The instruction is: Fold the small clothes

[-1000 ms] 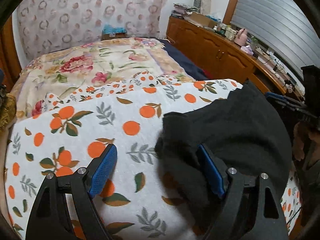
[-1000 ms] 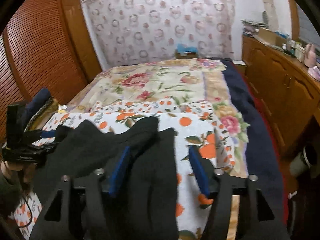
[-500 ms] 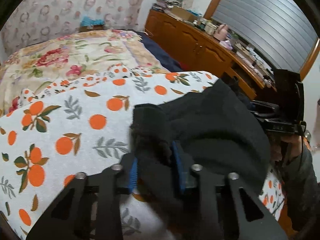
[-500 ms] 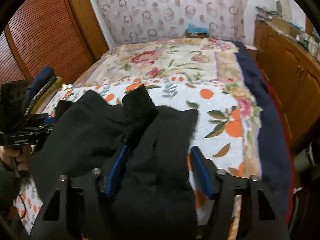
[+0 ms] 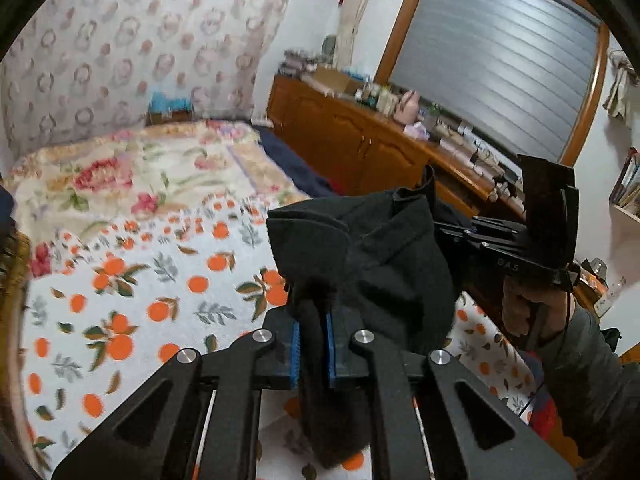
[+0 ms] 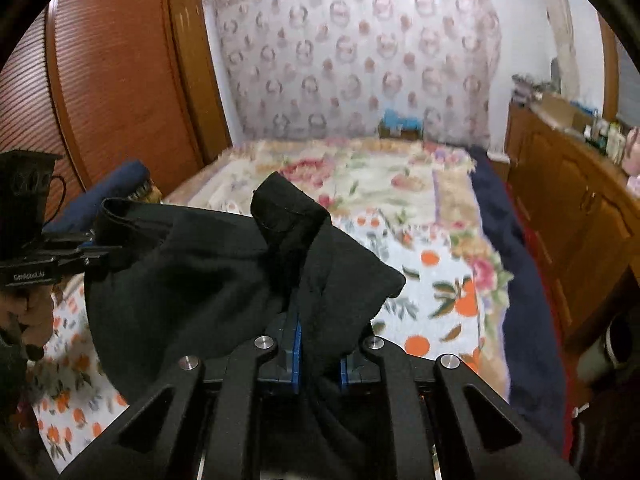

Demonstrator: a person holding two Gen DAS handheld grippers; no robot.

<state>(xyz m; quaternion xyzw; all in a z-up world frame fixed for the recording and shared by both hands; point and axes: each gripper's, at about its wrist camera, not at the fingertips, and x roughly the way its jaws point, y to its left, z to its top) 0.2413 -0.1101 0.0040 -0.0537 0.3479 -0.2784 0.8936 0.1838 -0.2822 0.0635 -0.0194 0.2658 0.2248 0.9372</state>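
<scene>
Both tongs are closing: the left tongs (image 5: 313,344) and right tongs (image 6: 320,354) are each clamping 1 edge of the black garment (image 5: 376,264), which is hanging between them above the orange-print sheet (image 5: 132,300). Step in hand appears to be the lift; next, carrying both edges over together to make 1 fold.

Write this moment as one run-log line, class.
left gripper: closing on black garment | right gripper: closing on it | garment: raised above orange-print cover

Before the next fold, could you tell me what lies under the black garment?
Under the black garment, pinched by the closing left gripper and right gripper, the orange-print sheet shows. The patch directly beneath the hanging cloth is covered.
</scene>
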